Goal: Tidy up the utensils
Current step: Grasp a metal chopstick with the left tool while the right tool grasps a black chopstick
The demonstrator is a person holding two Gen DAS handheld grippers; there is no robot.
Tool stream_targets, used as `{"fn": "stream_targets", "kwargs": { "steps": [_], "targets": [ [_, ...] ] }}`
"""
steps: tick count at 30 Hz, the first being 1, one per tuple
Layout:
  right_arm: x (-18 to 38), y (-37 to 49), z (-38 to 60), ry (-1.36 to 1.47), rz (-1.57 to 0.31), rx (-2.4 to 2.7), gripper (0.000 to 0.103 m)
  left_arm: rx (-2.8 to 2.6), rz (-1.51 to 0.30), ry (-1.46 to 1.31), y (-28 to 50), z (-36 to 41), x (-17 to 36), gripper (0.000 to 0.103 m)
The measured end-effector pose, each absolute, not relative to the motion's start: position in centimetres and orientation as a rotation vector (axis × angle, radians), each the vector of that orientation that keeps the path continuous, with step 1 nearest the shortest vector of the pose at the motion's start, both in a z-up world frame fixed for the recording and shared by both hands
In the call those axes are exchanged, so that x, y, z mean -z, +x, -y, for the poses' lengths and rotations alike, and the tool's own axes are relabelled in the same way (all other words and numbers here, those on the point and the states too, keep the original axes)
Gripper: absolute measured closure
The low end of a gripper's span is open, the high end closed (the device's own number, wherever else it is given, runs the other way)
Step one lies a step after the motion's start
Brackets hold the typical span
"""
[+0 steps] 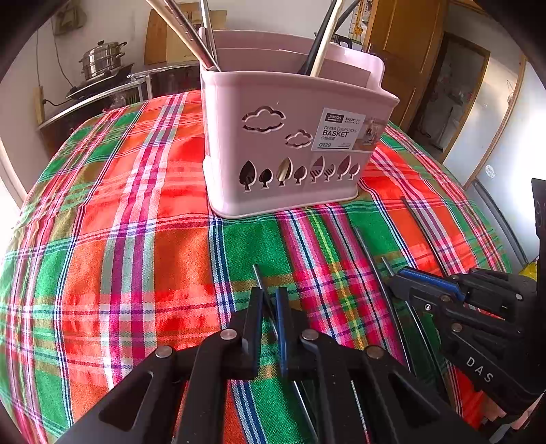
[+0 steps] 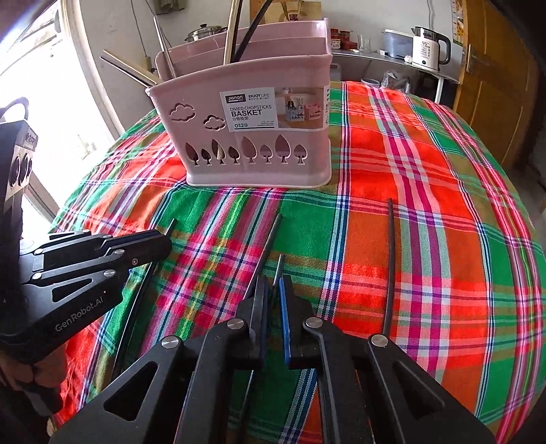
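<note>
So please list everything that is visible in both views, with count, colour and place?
basket: one, pink, upright on the cloth at the far side, with a white label.
utensils in basket: several, silver, black and cream, standing in it; exact count unclear.
loose chopsticks: at least three, dark, lying on the cloth in front of the basket.
tablecloth: one, red, green and white plaid, covering the table.
steamer pot: one, silver, on the stove behind.
kettle: one, white, on the back counter.
left gripper: black, fingers closed on a thin chopstick.
right gripper: black, fingers closed on a dark chopstick.
</note>
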State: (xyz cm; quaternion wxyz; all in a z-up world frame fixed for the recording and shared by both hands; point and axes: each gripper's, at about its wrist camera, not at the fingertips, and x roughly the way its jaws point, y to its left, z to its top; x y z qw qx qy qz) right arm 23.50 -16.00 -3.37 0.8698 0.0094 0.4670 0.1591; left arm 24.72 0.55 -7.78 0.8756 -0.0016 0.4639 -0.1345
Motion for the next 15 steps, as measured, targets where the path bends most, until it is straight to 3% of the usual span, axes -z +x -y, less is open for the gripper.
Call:
{"fn": "stream_targets", "kwargs": {
  "steps": [15],
  "targets": [
    [-4.1, 21.6, 17.9, 0.051, -0.779, -0.334, 0.098, 0.333, -0.796, -0.019, 22.2, -0.3, 0.0, 0.098]
  ]
}}
